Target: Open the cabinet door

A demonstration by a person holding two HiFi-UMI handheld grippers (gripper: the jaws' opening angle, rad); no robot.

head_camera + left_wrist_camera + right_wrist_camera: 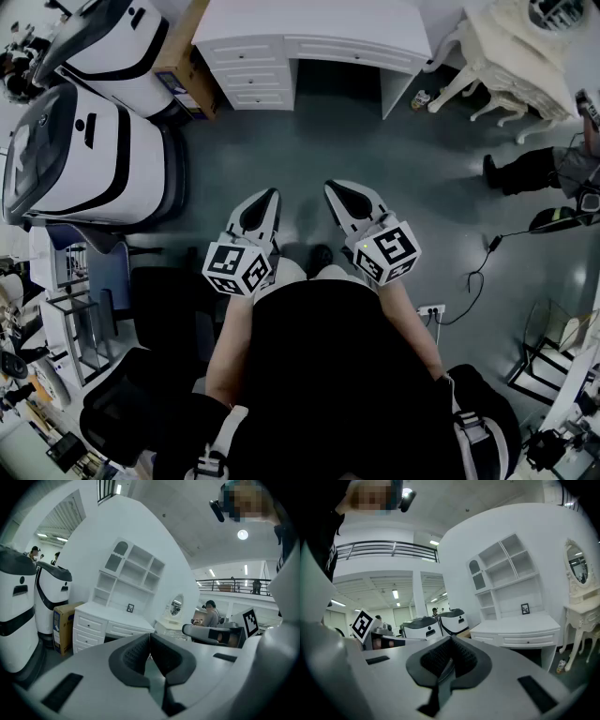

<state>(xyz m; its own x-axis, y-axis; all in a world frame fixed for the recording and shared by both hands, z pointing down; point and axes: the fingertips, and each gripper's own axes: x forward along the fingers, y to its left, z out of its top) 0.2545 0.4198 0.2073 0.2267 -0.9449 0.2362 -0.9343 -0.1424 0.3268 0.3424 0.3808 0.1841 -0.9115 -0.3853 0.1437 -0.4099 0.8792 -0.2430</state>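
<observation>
A white desk (309,33) with a drawer stack (248,75) stands against the far wall, across the grey floor from me. In the left gripper view its shelf unit (129,576) rises above it, with a small arched panel (120,549) at its top left. The unit also appears in the right gripper view as white shelves (506,573). My left gripper (268,194) and right gripper (337,187) hang side by side over the floor, well short of the desk. Both point at it. The left gripper (150,635) is shut on nothing, and so is the right gripper (451,640).
Two white machines with black trim (89,159) (117,42) stand at the left, with a cardboard box (183,52) beside the desk. An ornate white dressing table (511,47) and a seated person (534,169) are at the right. A power strip (431,309) and its cable lie on the floor.
</observation>
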